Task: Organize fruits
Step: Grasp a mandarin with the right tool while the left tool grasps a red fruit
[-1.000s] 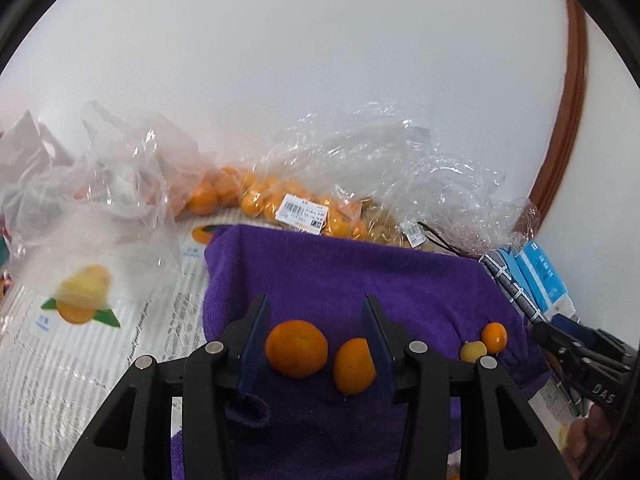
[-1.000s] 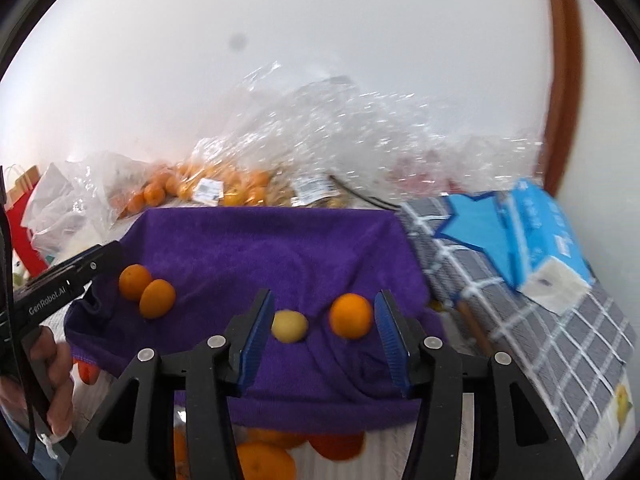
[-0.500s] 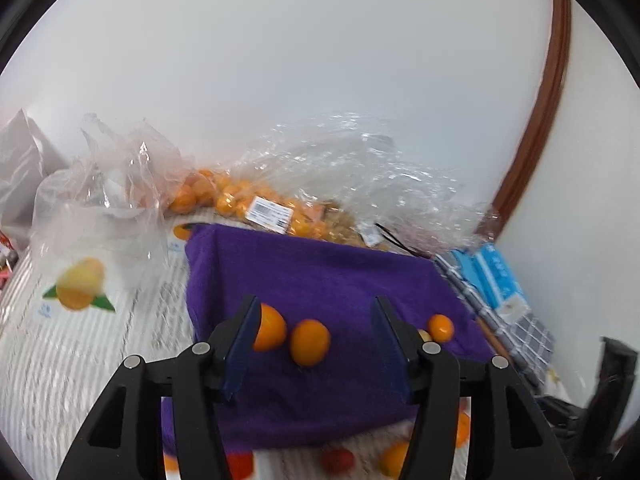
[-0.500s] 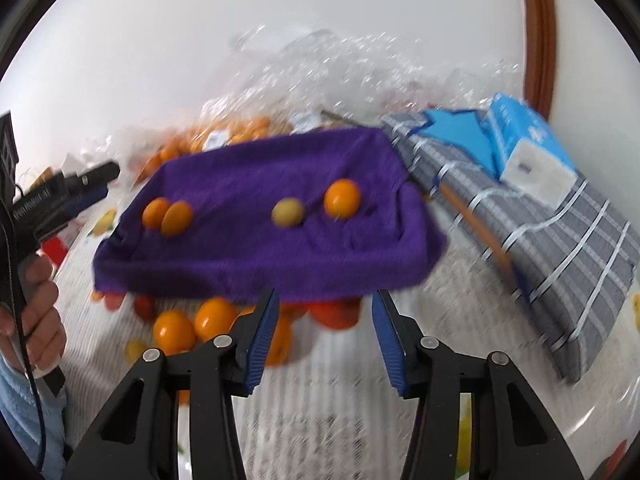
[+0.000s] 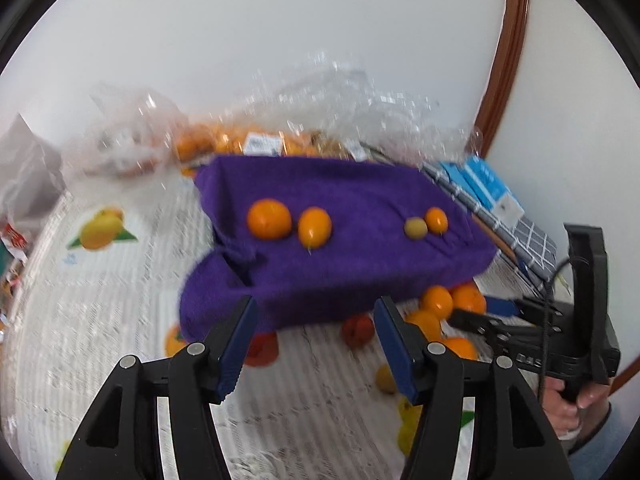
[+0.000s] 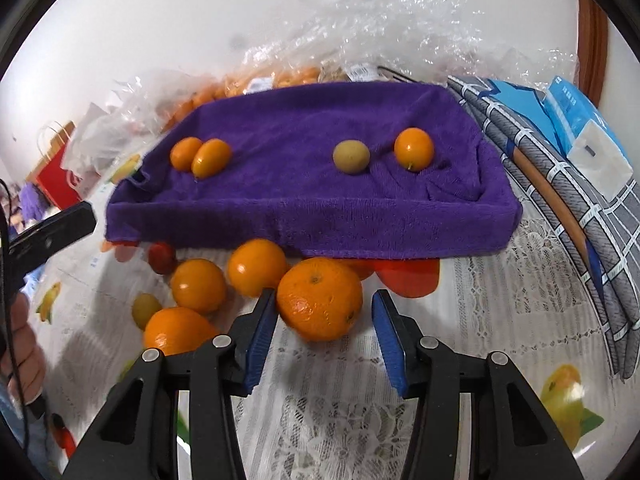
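Observation:
A purple towel-covered tray (image 6: 320, 120) (image 5: 340, 184) holds two oranges (image 6: 185, 153) (image 6: 211, 157) on its left, and a yellow-green fruit (image 6: 351, 157) and a small orange (image 6: 413, 148) on its right. Loose oranges and red tomatoes lie in front of it. My right gripper (image 6: 325, 294) is low over the tablecloth with a large orange (image 6: 320, 300) between its fingers. The left pad is at the peel, and a gap shows at the right pad. My left gripper (image 5: 316, 304) hovers before the tray's front edge, its jaws opening and nothing between them.
Clear plastic bags of oranges (image 5: 240, 140) sit behind the tray against the wall. A grey checked cloth (image 6: 568, 184) and a blue tissue pack (image 6: 580, 120) lie to the right. A red paper bag (image 6: 56, 172) stands far left. A lace tablecloth (image 6: 460, 320) covers the table.
My left gripper backed away from the two oranges on the towel and its jaws widened. My right gripper dropped from over the towel to the loose fruit in front, around the large orange.

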The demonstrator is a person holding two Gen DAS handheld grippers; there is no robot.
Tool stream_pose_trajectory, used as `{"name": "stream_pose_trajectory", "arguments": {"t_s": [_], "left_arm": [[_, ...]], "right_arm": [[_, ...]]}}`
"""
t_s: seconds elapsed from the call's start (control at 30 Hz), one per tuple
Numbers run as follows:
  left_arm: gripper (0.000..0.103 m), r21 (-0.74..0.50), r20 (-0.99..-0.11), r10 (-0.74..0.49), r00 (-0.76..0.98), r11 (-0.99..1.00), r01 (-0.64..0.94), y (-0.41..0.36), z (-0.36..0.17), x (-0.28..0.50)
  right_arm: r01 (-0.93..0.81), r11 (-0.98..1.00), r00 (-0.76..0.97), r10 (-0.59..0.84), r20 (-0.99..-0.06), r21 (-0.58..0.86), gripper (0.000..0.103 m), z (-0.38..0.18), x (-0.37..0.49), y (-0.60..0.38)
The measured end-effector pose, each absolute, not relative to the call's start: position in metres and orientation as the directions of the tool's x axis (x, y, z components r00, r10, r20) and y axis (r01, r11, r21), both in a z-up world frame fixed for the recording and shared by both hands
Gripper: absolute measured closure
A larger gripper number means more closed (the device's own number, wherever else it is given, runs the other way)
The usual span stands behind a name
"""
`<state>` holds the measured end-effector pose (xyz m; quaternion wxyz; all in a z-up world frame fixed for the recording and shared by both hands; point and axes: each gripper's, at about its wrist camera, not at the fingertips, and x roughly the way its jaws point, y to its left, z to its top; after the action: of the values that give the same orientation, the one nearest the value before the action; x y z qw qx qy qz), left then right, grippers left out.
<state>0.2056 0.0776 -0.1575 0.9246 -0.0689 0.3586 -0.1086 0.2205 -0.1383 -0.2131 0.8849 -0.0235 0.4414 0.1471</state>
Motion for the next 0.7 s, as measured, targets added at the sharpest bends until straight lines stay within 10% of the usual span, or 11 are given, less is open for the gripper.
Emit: {"name": "stream_pose_trajectory", "arguments": {"t_s": [0.7], "left_arm": [[0.079, -0.265, -0.735, -0.322, 0.597, 0.946, 0.185, 0.040, -0.196, 0.238]], "right_arm": [[-0.269, 0.958, 0.631, 0.252, -0.733, 0.098, 0.061, -0.207, 0.206, -0.152]]}}
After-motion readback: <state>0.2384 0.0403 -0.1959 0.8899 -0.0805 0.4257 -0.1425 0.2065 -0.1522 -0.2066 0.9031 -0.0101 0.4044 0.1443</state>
